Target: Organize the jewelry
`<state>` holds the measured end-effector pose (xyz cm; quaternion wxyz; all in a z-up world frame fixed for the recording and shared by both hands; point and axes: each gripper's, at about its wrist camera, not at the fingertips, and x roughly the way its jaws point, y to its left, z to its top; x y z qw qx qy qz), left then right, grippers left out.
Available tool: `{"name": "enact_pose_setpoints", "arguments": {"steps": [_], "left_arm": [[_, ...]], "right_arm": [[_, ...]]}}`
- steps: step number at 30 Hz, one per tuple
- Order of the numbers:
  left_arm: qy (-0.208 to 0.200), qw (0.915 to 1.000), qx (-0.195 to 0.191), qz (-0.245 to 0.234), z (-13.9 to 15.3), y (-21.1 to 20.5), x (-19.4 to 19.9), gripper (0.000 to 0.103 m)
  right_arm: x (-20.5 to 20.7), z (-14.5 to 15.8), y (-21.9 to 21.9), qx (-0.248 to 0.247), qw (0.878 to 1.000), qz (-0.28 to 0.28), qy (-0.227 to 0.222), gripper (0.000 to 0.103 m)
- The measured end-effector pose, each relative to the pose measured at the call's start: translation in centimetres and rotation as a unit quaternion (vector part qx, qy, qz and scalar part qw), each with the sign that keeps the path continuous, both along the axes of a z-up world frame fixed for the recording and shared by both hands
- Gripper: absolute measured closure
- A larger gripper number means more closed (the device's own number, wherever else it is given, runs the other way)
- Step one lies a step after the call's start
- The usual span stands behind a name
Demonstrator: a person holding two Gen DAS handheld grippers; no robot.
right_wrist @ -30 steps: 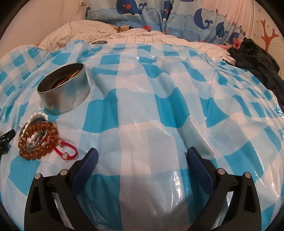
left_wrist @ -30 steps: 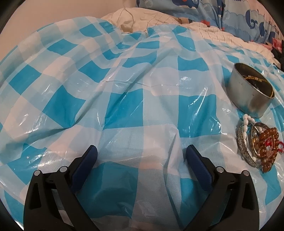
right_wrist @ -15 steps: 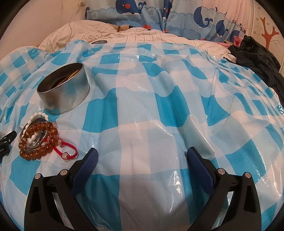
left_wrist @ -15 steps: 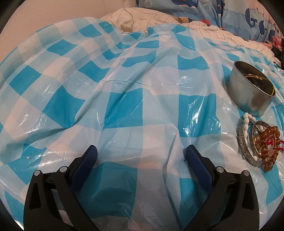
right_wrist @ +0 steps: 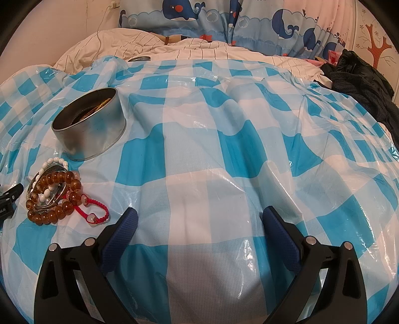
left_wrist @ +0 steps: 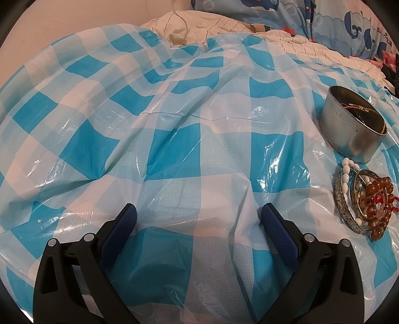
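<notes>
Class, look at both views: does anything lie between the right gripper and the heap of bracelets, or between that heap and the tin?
Nothing visible does. Only bare checked sheet separates the open right gripper from the bracelets, and the tin stands just beyond them.

One round metal tin (right_wrist: 89, 132) stands on one checked plastic sheet (right_wrist: 224, 154). Beside it lie one amber bead bracelet (right_wrist: 53, 197), one white bead bracelet (right_wrist: 56, 162), one red cord bracelet (right_wrist: 96, 214) and two metal bangles (left_wrist: 345, 206). Two claws show, one per view.

Whale-print curtain (right_wrist: 224, 22) hangs behind a bed under checked plastic sheet (right_wrist: 199, 149).
</notes>
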<state>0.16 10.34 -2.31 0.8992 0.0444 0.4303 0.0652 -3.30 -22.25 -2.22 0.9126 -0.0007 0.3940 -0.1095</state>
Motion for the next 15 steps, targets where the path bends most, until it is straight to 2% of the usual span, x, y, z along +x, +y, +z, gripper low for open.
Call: {"name": "enact_pose_setpoints", "arguments": {"steps": [15], "left_arm": [[0.000, 1.0000, 0.000, 0.000, -0.01, 0.03, 0.02, 0.007]], "right_arm": [[0.03, -0.01, 0.01, 0.000, 1.000, 0.000, 0.000, 0.007]]}}
